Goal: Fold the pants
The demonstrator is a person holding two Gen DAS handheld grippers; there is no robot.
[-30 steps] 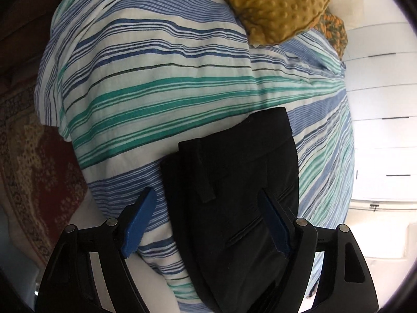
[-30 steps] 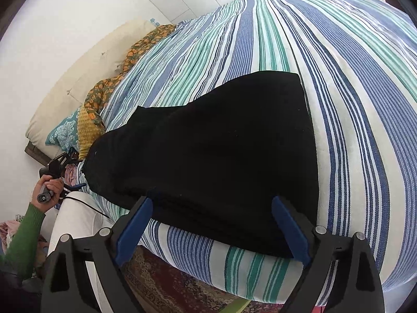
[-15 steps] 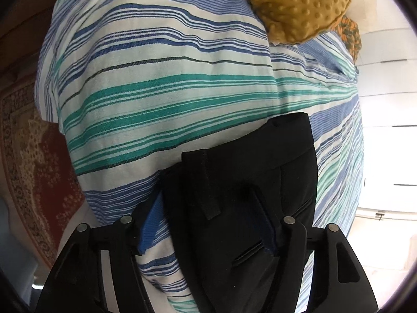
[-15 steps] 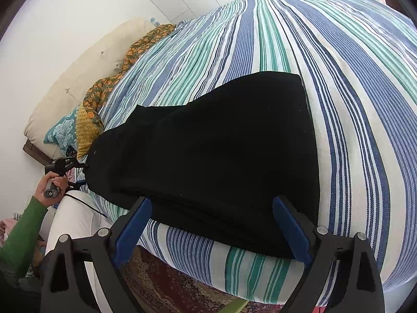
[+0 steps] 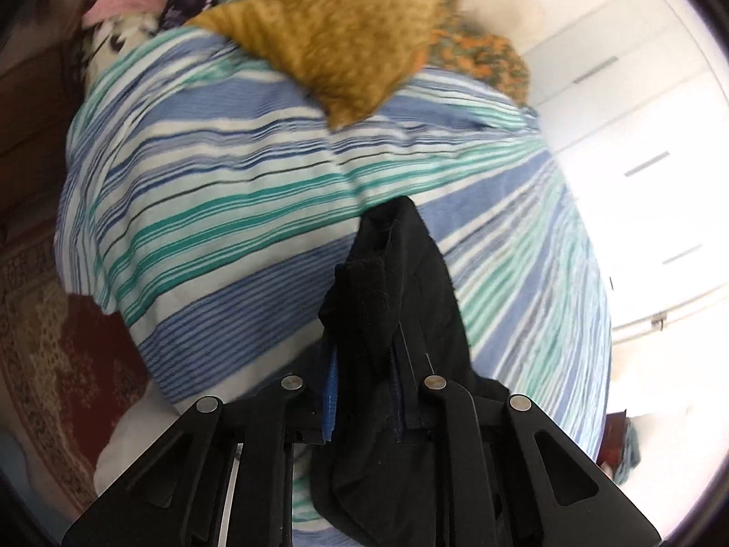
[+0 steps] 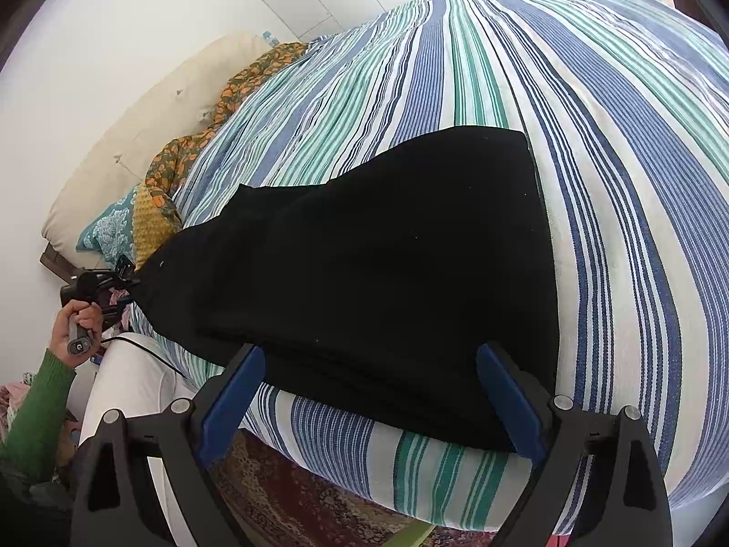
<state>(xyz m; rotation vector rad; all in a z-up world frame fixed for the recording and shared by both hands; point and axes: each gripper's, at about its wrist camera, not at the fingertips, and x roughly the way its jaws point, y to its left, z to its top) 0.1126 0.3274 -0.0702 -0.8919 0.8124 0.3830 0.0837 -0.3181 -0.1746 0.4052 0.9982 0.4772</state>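
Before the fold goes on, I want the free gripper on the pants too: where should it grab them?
Probably the near hem edge of the black pants, where it overhangs the edge of the striped bed. The open right gripper already straddles that edge, so come in from the bed's side. The left gripper, its jaws having just closed, pinches the far end.

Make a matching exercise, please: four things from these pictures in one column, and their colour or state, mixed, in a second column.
1. left gripper
2. right gripper
3. pants
4. bumpy pillow

a. mustard yellow
b. open, nothing between the fingers
c. black, lying on the striped bedspread
d. shut on cloth

Pairs: 1-d, 2-b, 3-c, 4-a
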